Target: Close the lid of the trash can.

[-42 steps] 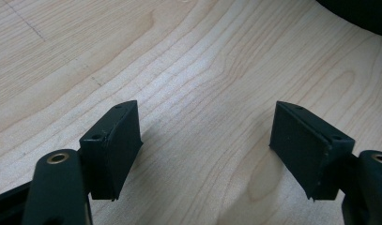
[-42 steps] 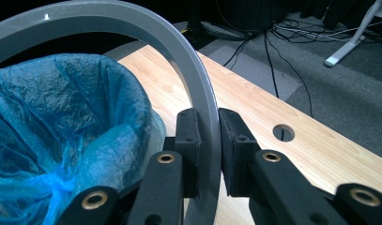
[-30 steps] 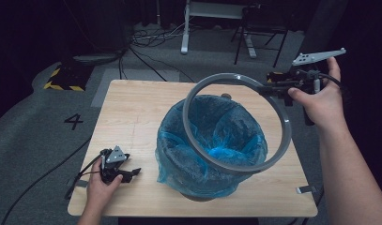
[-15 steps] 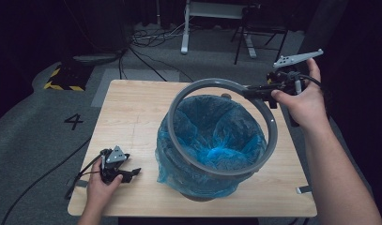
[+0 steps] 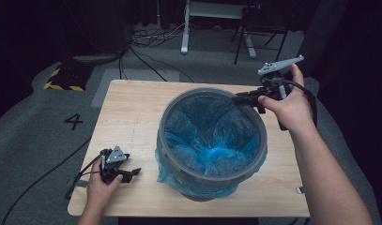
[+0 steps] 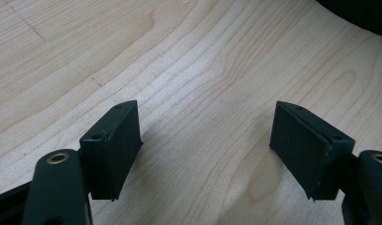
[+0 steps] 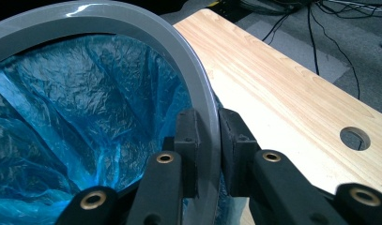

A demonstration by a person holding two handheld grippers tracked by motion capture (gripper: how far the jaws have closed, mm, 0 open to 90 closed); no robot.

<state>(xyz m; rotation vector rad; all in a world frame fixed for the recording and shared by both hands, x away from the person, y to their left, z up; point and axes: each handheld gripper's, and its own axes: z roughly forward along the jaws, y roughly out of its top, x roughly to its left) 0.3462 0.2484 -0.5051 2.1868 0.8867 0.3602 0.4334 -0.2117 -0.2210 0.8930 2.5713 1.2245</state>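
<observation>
The grey ring [image 5: 212,140] now sits roughly level over the mouth of the bin [image 5: 202,185], which stands right of centre on the pale wooden worktop [image 5: 132,108] in the high view. A second ago that ring was tipped up on edge above the bin; it has come down onto the rim. The blue bag [image 5: 212,136] lines the inside, and its crinkled edge spills out under the ring along the bin's lower left side.

The right gripper [image 5: 247,98] is at the upper right of the high view, held in a hand [image 5: 289,110] whose forearm runs in from the lower right corner. It is clenched on the ring at the ring's far right edge. In the right gripper view the grey band [image 7: 188,79] passes straight between the two black jaws at bottom centre, with a pad pressed to each face, one inside against the bag side and one outside. Beyond it in that view the worktop stretches to the upper right, with a round hole [image 7: 355,137] near its edge.

The left gripper [image 5: 127,172] lies low at the lower left of the high view, in the other hand [image 5: 102,185], resting on the worktop well apart from the bin. Its jaws are spread wide and grasp nothing: the left gripper view has bare wood grain between the two pads [image 6: 116,145].
</observation>
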